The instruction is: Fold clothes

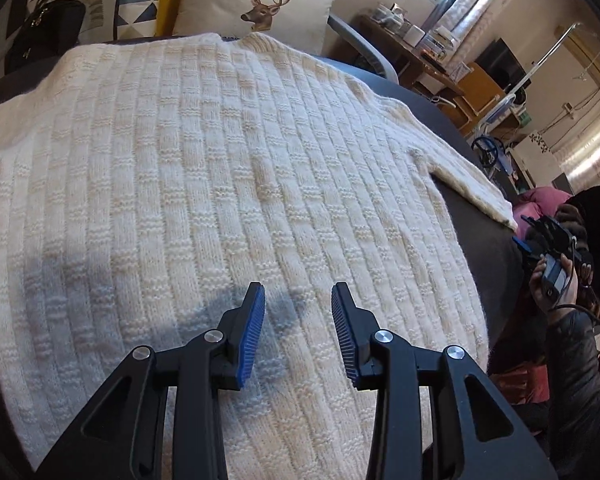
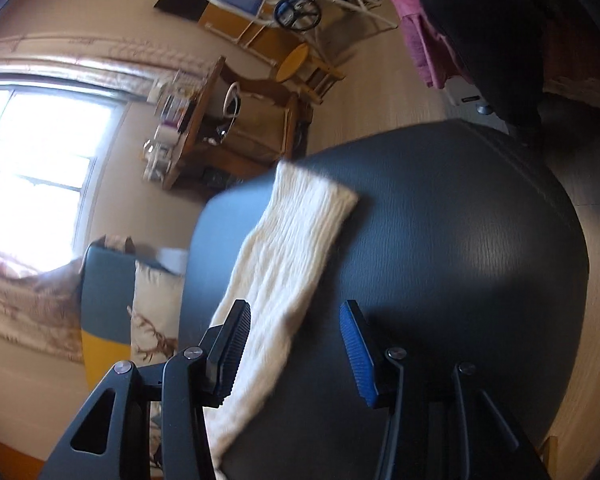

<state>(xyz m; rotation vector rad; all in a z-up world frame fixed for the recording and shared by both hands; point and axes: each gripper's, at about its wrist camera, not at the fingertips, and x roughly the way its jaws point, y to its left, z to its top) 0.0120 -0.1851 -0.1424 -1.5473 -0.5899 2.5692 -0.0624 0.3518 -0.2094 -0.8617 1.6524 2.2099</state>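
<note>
Both our grippers are hanging part-open and empty: left gripper (image 1: 298, 330) over the cream sweater (image 1: 220, 184) lying flat on the dark sofa seat (image 2: 460, 240), right gripper (image 2: 296, 344) beside its outstretched sleeve (image 2: 292, 248); we are judging that sleeve needs folding inward next

A cream knit sweater (image 1: 220, 184) lies spread flat on the dark couch seat (image 2: 460, 240).
</note>
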